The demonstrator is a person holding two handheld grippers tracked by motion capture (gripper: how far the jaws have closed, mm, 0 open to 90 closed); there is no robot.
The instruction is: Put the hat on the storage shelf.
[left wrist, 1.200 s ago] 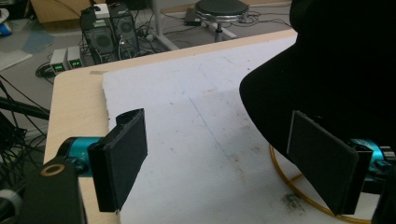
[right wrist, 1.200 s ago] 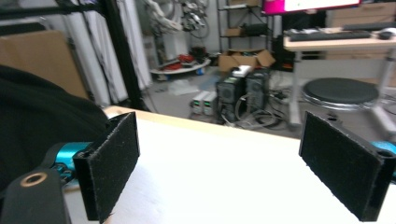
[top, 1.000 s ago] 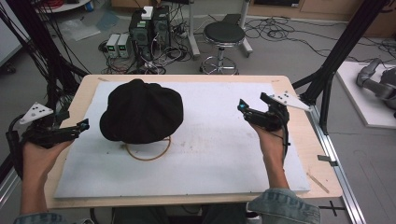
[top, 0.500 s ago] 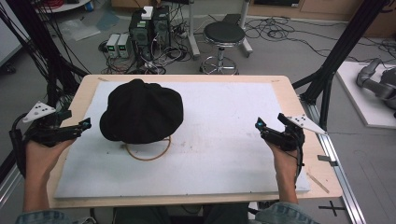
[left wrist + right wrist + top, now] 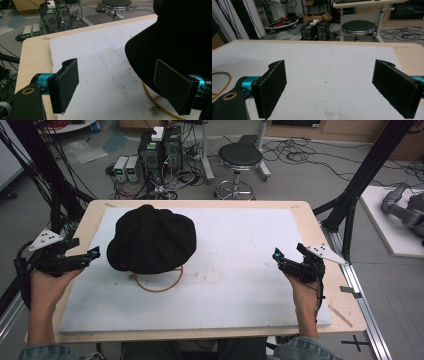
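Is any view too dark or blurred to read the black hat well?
High view: even light, the hat sharp but featureless black. Left gripper view: hat is a dark mass without texture, near pad soft. Right gripper view: white mat bright, pads slightly blurred.

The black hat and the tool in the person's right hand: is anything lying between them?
No. In the high view, only bare white board lies between the black hat and the right tool; the yellow ring sits under the hat's near edge.
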